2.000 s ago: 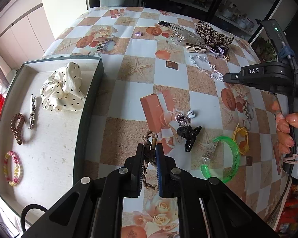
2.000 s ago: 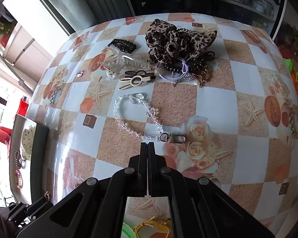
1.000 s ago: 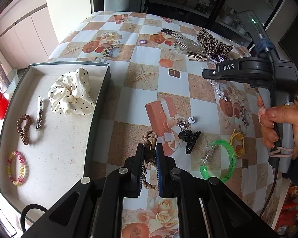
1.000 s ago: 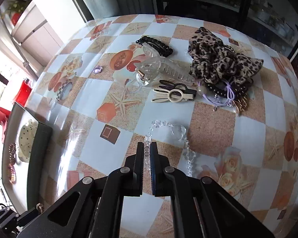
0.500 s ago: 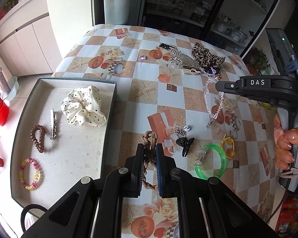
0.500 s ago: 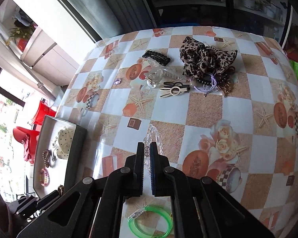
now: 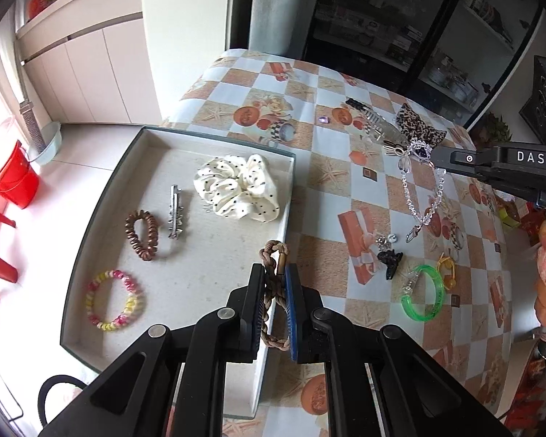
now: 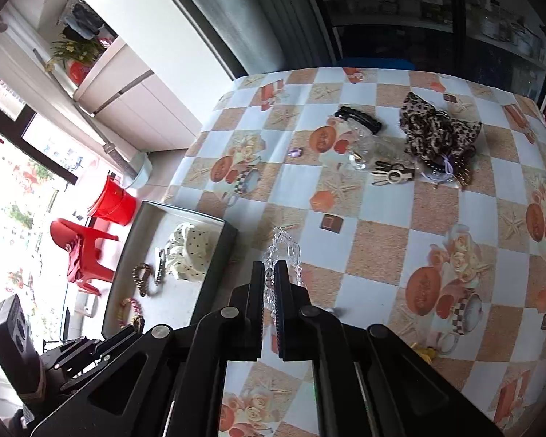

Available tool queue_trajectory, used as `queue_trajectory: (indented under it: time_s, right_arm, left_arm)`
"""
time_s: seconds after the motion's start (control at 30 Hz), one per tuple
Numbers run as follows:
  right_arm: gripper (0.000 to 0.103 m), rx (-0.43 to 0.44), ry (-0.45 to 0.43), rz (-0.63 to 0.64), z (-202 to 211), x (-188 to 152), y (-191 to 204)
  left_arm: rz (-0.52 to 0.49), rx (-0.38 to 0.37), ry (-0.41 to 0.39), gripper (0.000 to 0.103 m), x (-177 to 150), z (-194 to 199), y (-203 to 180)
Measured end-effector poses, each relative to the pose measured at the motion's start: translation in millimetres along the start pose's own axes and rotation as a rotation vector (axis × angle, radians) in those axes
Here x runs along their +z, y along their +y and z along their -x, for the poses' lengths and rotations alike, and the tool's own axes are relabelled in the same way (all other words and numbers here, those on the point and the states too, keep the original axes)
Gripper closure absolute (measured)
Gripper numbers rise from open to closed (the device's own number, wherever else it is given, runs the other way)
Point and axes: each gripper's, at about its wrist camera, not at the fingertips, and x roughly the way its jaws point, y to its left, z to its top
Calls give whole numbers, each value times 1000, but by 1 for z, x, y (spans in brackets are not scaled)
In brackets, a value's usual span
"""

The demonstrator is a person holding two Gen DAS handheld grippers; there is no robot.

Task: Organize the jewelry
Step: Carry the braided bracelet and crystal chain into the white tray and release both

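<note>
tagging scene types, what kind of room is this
Likely a home dining or kitchen area: a table under a printed checkered tablecloth, white cabinets along the wall, and dark glass-front shelving behind.

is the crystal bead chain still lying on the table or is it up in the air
In the air: the right claw pinches the bead chain, which dangles as a loop above the table, clasp lowest.

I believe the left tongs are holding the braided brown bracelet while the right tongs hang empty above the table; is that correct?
Not quite: the right tongs are not empty. They are shut on the clear crystal bead chain, which the left wrist view shows dangling from them above the table. The left tongs do hold the braided brown bracelet.
</note>
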Motion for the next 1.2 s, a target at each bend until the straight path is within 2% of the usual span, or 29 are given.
queue_trajectory:
  time_s: [0.33,0.67,0.83,1.0,1.2]
  right_arm:
    - [98,110,61,104,-37,-6,86]
    - [98,207,188,155,-98,-32,147]
    - [98,203,256,137,-133,-44,149]
    - [98,136,289,122,-162,-45,137]
    - [98,61,295,96,-178,-36,114]
  left_arm:
    - [71,43,15,89,-16,4,57]
    - [110,83,86,89,-42,-18,96]
    - [125,104,117,89,-48,-34,107]
    - [126,119,131,89,-49,-45,108]
    - [135,146,138,88,-47,-53,109]
